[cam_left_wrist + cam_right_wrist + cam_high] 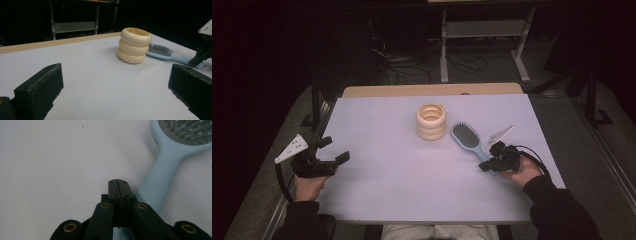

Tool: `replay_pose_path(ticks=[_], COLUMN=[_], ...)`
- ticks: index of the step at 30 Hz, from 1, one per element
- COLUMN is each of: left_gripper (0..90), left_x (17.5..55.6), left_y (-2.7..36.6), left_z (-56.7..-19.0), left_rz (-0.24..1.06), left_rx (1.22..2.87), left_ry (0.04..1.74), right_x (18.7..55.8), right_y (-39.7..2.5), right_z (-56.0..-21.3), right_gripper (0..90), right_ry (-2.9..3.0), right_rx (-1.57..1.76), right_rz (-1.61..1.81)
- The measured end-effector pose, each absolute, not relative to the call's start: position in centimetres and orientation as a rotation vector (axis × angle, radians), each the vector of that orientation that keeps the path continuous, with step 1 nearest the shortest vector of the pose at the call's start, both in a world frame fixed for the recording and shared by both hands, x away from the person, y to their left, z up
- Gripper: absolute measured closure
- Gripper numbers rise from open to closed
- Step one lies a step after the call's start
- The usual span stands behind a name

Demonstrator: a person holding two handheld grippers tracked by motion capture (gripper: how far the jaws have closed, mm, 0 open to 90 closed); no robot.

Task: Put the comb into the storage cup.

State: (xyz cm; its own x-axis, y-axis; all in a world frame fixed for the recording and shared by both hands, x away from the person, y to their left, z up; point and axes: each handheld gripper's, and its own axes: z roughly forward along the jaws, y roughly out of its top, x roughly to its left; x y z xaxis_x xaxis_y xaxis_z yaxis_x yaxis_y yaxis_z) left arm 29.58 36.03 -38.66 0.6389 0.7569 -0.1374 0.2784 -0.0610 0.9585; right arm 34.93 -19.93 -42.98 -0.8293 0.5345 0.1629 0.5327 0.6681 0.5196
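1. Counting items on the white table [382,165]: one hairbrush [468,138], one cream ring stack [431,121] of three stacked rings, two grippers.
2. Hairbrush look: light blue plastic body, dark grey bristle pad, bristles facing up. Oval head, slim straight handle.
3. Hairbrush location: right of centre in the high view, just right of the ring stack and close to it; whether they touch, cannot tell. In the left gripper view the brush [162,53] lies behind-right of the stack [135,45].
4. Orientation: lies flat. Long axis runs diagonal in the high view, head toward upper left, handle toward lower right. In the right gripper view the head sits in the upper right corner, and the handle [160,177] runs down toward bottom centre.
5. Right gripper [490,159]: at the handle end, lower right of the high view. Jaws pressed together, no gap, as seen in the right gripper view [118,182]. Handle lies just right of the closed tips and passes under the linkage; not clamped between them.
6. Left gripper [334,150]: lower left of the high view, at the table's left edge, well apart from brush and stack. Jaws spread wide, nothing between them; in the left gripper view [115,82] bare tabletop shows between them.
7. Stack stands upright, opening on top.
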Motion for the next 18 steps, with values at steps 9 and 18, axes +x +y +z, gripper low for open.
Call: replay_pose_path(ticks=[9, 18], left_gripper=[0.0, 0.0], left_x=[29.6, 29.6], left_y=[36.0, 36.0], left_z=[-38.7, -38.7], left_rz=[0.483, 0.483], left_rx=[1.635, 1.635], left_ry=[0.868, 0.869], right_x=[34.9, 35.0], right_y=[-21.3, -22.0], right_z=[-42.7, -42.8], right_gripper=[89.1, 89.1], right_ry=[2.835, 2.825], right_rx=[0.94, 0.952], right_rz=[0.914, 0.868])
